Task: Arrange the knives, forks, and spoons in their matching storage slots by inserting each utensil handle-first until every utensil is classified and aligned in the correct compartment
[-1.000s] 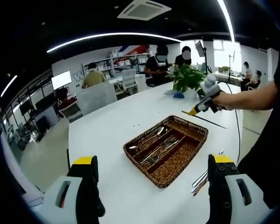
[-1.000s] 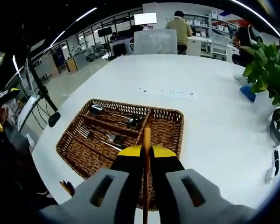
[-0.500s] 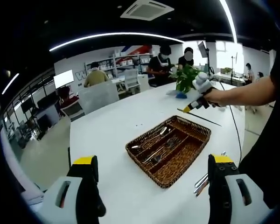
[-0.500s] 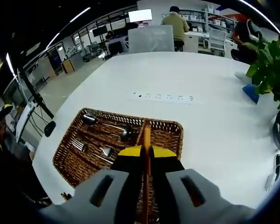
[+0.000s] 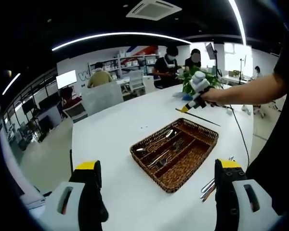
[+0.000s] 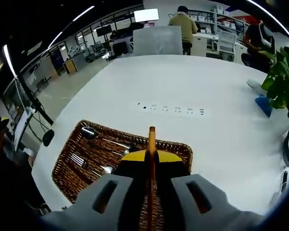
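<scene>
A brown wicker basket with three long slots lies on the white table. Spoons lie in its far slot and forks in the middle one. My left gripper stands open and empty, low before the basket. Loose utensils rest beside its right jaw. My right gripper, held by a person's arm, hovers over the basket's far end, shut on an orange-handled knife. In the right gripper view the right gripper points the knife's handle forward above the basket, near a spoon and a fork.
A potted plant stands at the table's far end, also seen as a plant. A row of sockets is set in the tabletop beyond the basket. Chairs and several seated people are behind the table.
My right gripper has carried the knife leftward and farther back over the basket's far end; the basket sits lower in its view. The left gripper has stayed put.
</scene>
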`<state>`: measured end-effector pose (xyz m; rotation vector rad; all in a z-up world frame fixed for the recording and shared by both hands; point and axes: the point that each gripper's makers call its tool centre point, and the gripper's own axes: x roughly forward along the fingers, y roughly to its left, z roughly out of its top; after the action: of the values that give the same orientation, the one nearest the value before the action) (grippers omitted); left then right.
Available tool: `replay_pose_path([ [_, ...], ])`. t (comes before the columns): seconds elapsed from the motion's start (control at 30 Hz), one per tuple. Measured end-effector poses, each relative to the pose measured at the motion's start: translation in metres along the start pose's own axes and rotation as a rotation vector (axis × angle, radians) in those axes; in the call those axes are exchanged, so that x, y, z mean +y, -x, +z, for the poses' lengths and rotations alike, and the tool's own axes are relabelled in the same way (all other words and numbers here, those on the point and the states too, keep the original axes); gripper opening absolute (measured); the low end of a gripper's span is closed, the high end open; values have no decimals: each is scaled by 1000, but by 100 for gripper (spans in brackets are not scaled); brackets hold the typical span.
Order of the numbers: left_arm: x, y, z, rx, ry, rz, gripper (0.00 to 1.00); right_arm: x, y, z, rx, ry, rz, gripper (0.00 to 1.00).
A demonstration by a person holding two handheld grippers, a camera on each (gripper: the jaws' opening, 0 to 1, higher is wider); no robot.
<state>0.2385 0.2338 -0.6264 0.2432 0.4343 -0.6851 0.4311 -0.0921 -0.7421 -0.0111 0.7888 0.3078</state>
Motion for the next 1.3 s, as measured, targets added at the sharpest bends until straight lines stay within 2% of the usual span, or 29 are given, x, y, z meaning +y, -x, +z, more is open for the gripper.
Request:
replay_pose_path([
  [0.2,2,3,-1,5,3,10,99,-4,-5,4,-3,-8,-5,4],
  [0.37,5,6,-2,7,5,21,99,-7,-11,-1,5,-13,-8,4],
  [0.57,7,6,-2,10,5,27,99,-7,-20,-15,8,-14,-3,4],
  [0.83,10,8,-8,28,17,35,99,-13,-31,-35,6,-31,-11,4],
  [1.0,12,10,-12,38,23,42,99,-23,-44,-41,7,-45,-32,4],
  [1.13,11,12,-17,53,28,47,99,-20,-47,-50,12,-53,-29,4],
  [1.2,15,15,-16,47,13,72,99,-20,-51,-55,16,-43,-32,4],
  [1.3,17,19,-16,49,30,80,99,-20,-57,-62,22,-43,-33,4],
])
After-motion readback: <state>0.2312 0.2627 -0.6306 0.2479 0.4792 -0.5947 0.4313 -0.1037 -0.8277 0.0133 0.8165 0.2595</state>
